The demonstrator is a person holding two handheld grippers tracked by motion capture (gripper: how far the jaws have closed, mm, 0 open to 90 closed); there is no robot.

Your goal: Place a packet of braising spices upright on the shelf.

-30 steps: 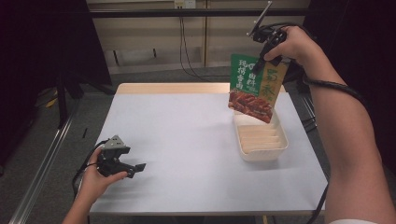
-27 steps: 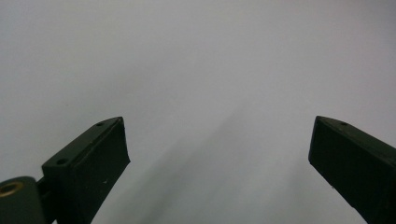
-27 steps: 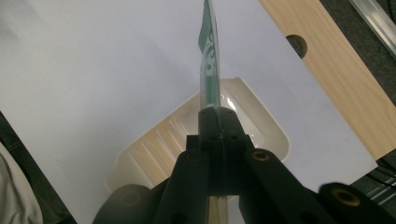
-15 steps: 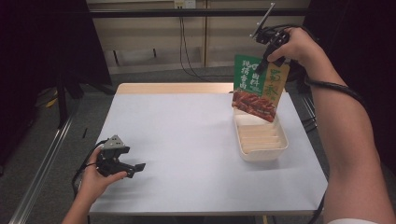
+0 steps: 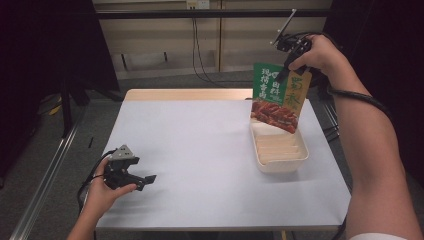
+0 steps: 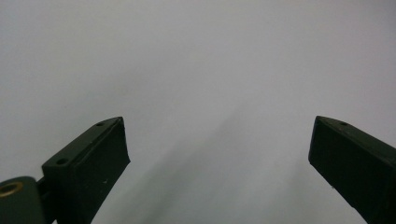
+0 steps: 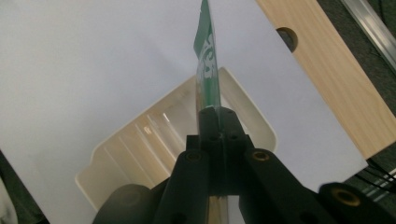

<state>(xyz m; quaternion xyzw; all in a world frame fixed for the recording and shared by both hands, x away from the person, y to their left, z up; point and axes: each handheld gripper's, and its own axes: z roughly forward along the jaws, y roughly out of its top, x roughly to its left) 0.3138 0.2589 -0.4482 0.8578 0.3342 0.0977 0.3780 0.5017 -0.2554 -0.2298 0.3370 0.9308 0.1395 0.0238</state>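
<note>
Packaging hangs in the air near the table's far right corner: a flat food pouch, green at the top with white characters and a picture of reddish-brown meat lower down, is pinched at its upper edge by the right gripper. Its jaws are clamped tight on the pouch, which the right gripper view shows edge-on, rising straight out from between the closed black jaws. The pouch dangles above the far end of a cream plastic tray, a ribbed rectangular dish that sits by the right edge of the white table; whether its bottom edge touches the tray cannot be told. In the right gripper view the tray lies directly below the jaws, and a strip of bare wood runs along the table's far edge. The left gripper is held low over the near left corner of the table, well apart from the tray, its jaws spread wide with nothing between them; in the left gripper view the two black fingers frame plain white tabletop.
</note>
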